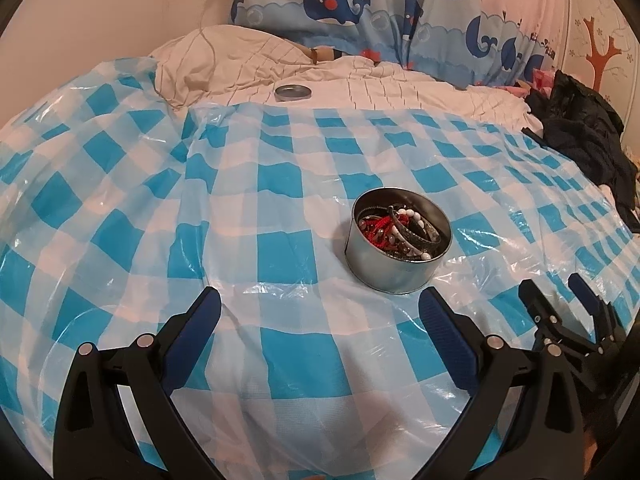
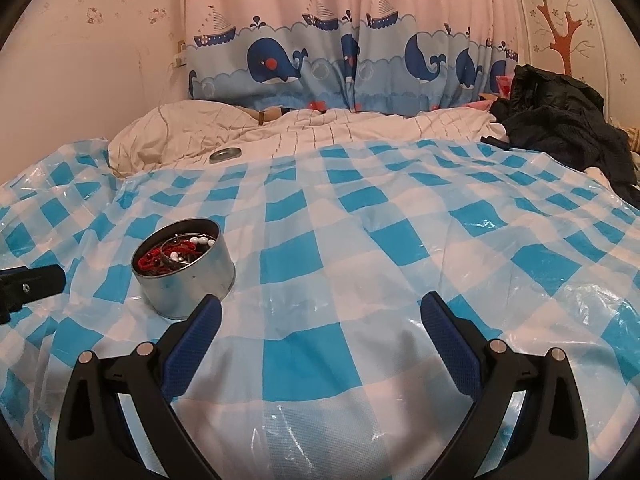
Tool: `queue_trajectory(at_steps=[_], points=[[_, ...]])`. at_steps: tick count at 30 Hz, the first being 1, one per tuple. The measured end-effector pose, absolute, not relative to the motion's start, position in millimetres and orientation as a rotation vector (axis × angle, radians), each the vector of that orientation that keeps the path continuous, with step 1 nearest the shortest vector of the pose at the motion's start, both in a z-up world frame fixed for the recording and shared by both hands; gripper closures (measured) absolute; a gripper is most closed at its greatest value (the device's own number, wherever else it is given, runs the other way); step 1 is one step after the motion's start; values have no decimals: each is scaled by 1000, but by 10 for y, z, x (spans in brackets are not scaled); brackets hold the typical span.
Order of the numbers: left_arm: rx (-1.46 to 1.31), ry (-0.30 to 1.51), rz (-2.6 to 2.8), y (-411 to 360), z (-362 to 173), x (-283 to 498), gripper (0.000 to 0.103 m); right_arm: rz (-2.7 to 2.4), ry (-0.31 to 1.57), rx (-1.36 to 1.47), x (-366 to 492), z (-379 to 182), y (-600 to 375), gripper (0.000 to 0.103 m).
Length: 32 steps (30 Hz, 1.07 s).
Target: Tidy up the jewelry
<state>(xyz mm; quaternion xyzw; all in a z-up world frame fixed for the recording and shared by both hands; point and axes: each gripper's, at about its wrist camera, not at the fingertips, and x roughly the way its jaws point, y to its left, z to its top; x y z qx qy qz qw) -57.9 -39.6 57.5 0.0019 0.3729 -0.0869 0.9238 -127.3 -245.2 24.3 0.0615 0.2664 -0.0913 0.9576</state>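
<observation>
A round metal tin (image 1: pixel 396 258) stands open on the blue-and-white checked plastic sheet (image 1: pixel 280 184). It holds jewelry (image 1: pixel 400 230): red cord, white beads and dark bangles. In the right wrist view the tin (image 2: pixel 188 276) is at the left with the jewelry (image 2: pixel 172 254) inside. Its lid (image 1: pixel 293 92) lies far back on the cream quilt; it also shows in the right wrist view (image 2: pixel 225 155). My left gripper (image 1: pixel 320 308) is open and empty, just short of the tin. My right gripper (image 2: pixel 320 308) is open and empty, to the right of the tin; it also shows in the left wrist view (image 1: pixel 556 292).
A cream quilt and pillow (image 1: pixel 224 60) lie behind the sheet. A whale-print curtain (image 2: pixel 340 64) hangs at the back. A pile of dark clothing (image 2: pixel 560 120) sits at the far right of the bed. A cable (image 1: pixel 208 36) runs down over the pillow.
</observation>
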Motion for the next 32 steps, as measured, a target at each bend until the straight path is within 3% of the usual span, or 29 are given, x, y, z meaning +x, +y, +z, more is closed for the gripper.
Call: queue_trajectory(at_steps=[22,32], points=[[40,728,-236,-486,478,-646,8,-224,611,82,-1163,163,-2391,7],[122,867,-210,-618,179,-505,8,-251,614,70,-1164,165,-2384,7]])
